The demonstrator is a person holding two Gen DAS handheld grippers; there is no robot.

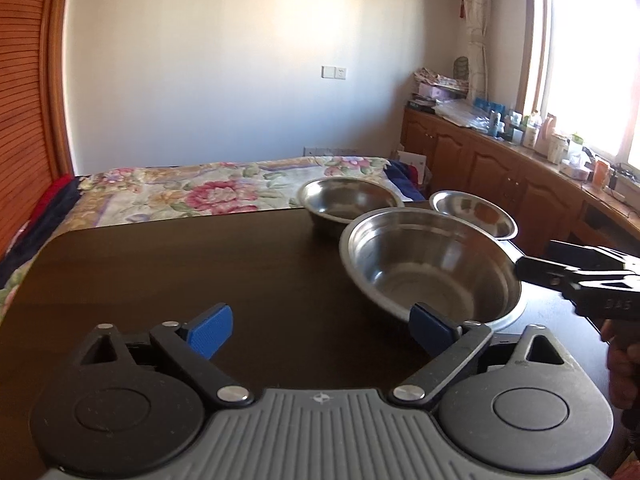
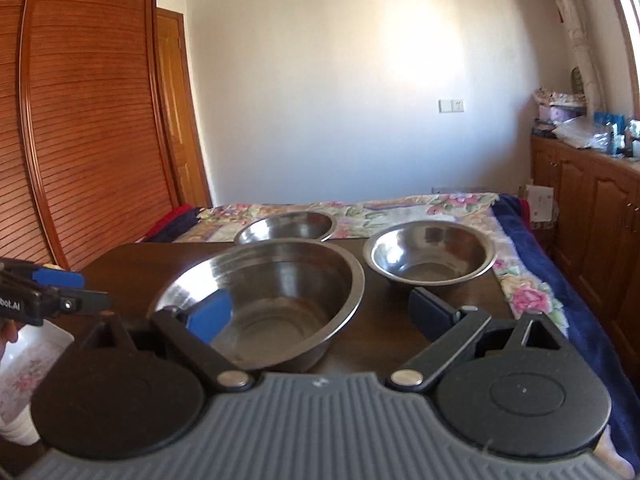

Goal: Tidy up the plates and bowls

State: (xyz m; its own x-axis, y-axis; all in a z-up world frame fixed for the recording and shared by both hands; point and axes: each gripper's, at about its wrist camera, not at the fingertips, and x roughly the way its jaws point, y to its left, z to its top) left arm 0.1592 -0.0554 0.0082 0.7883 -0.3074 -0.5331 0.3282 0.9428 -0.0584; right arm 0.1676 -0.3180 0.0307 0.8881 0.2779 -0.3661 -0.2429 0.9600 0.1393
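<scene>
Three steel bowls stand on a dark wooden table point(image 1: 192, 272). The large bowl point(image 1: 432, 264) point(image 2: 276, 300) is nearest and looks tilted. Behind it are a medium bowl point(image 1: 348, 200) point(image 2: 284, 228) and a smaller bowl point(image 1: 472, 212) point(image 2: 430, 256). My left gripper point(image 1: 322, 330) is open over bare table, its right pad just in front of the large bowl's near rim. My right gripper point(image 2: 320, 314) point(image 1: 532, 270) is open at the large bowl's right rim. One blue pad is over the bowl's inside and the other is outside it. Whether a pad touches the rim is unclear.
A bed with a floral cover point(image 1: 208, 188) lies beyond the table's far edge. Wooden cabinets point(image 1: 500, 168) with clutter on top run along the right under a window. A white floral dish point(image 2: 28, 352) sits low at the left, near my left gripper point(image 2: 80, 292).
</scene>
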